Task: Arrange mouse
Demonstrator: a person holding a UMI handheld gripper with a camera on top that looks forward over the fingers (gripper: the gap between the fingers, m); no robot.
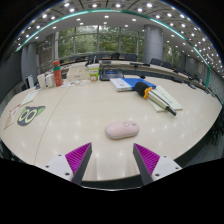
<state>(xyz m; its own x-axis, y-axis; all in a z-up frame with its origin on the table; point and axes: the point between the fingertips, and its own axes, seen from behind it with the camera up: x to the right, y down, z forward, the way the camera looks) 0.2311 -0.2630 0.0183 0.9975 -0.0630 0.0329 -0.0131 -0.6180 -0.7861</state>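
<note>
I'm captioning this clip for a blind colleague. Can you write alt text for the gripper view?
A pale mouse lies on a large light table, just ahead of the open gripper, whose two fingers with magenta pads hold nothing. Beyond the mouse lie papers and a blue item, with office windows behind.

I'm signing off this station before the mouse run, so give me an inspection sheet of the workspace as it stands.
Surface: large pale table, glossy, reflecting ceiling lights.
Job's things: white mouse lying on the table just ahead of the fingers, untouched.
Clutter: green-printed sheet to one side; papers and blue-and-orange items beyond the mouse; bottles and boxes at the far edge.
Grippers: gripper open, holding nothing.
Cables: nothing seen.
Surroundings: office room with windows and ceiling lights.
</note>
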